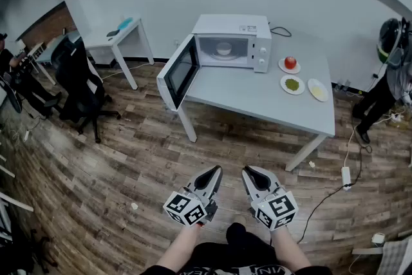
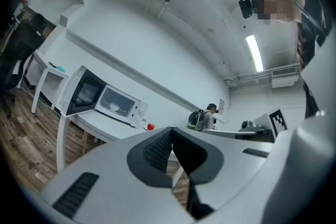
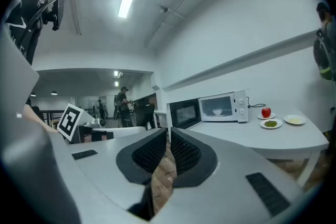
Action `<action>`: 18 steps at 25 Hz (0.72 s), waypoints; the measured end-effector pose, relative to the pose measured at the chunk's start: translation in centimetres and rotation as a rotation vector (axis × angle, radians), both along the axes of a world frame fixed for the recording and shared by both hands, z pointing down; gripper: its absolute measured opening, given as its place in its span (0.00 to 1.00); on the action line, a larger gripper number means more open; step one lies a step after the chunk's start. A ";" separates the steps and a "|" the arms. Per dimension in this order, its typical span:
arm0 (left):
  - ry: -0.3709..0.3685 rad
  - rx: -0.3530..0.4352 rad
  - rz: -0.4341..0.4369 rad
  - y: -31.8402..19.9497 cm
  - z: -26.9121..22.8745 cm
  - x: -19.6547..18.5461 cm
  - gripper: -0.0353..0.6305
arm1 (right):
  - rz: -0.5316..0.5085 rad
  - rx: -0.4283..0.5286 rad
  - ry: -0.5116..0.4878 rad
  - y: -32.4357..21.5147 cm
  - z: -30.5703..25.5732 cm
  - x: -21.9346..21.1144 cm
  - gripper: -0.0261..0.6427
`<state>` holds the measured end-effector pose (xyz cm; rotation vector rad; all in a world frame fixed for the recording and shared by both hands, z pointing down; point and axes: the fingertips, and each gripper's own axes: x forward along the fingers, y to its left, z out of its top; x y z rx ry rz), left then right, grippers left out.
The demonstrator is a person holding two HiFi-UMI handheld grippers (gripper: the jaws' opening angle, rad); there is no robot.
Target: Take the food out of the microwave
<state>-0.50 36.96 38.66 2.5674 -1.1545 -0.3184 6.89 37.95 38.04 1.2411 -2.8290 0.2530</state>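
Observation:
A white microwave (image 1: 233, 42) stands on a grey table (image 1: 257, 96), its door (image 1: 177, 72) swung open to the left. Inside it sits a white bowl of food (image 1: 224, 48), also seen as a bowl (image 3: 218, 111) in the right gripper view and a bowl (image 2: 115, 106) in the left gripper view. My left gripper (image 1: 216, 171) and right gripper (image 1: 246, 172) hang side by side well short of the table, over the wooden floor. Both are shut and hold nothing.
To the right of the microwave lie a plate with a red apple (image 1: 290, 62), a plate of green food (image 1: 292, 84) and a plate of yellow food (image 1: 317, 89). A black office chair (image 1: 77, 84) and a small white desk (image 1: 119, 38) stand left. A person (image 1: 386, 84) stands at the right; cables cross the floor.

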 end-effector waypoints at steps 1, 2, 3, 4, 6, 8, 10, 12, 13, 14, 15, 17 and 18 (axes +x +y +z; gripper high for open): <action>0.000 0.000 -0.002 -0.9 -0.1 0.3 0.07 | -0.003 0.001 -0.002 -0.8 0.0 0.2 0.11; 0.000 0.000 -0.003 -1.7 -0.2 0.6 0.07 | -0.007 0.001 -0.003 -1.6 -0.1 0.4 0.11; 0.000 0.000 -0.005 -2.4 -0.2 0.8 0.07 | -0.010 0.001 -0.004 -2.4 -0.1 0.6 0.11; -0.001 0.002 -0.007 -3.1 -0.3 1.1 0.07 | -0.015 0.000 -0.004 -3.1 -0.1 0.8 0.11; -0.001 0.006 -0.015 -4.5 -0.5 1.7 0.07 | -0.024 -0.001 -0.004 -4.4 -0.2 1.3 0.11; -0.003 0.010 -0.025 -6.0 -0.6 2.2 0.07 | -0.033 0.001 -0.006 -6.0 -0.2 1.9 0.11; -0.007 0.011 -0.033 -7.3 -0.6 2.7 0.07 | -0.042 0.003 -0.009 -7.3 -0.3 2.2 0.11; -0.009 0.011 -0.045 -8.3 -0.6 3.0 0.07 | -0.057 0.006 -0.010 -8.4 -0.3 2.4 0.11; -0.008 0.012 -0.052 -8.8 -0.7 3.1 0.07 | -0.065 0.007 -0.011 -8.8 -0.3 2.5 0.11; -0.007 0.012 -0.058 -9.2 -0.7 3.3 0.07 | -0.071 0.008 -0.012 -9.3 -0.3 2.6 0.11; -0.007 0.012 -0.061 -9.5 -0.7 3.5 0.07 | -0.074 0.006 -0.016 -9.7 -0.3 2.6 0.11; -0.010 0.009 -0.061 -9.8 -0.6 4.1 0.07 | -0.071 -0.005 -0.032 -10.3 0.0 2.9 0.11; -0.013 0.006 -0.059 -9.8 -0.5 4.3 0.07 | -0.070 -0.012 -0.041 -10.5 0.2 2.9 0.11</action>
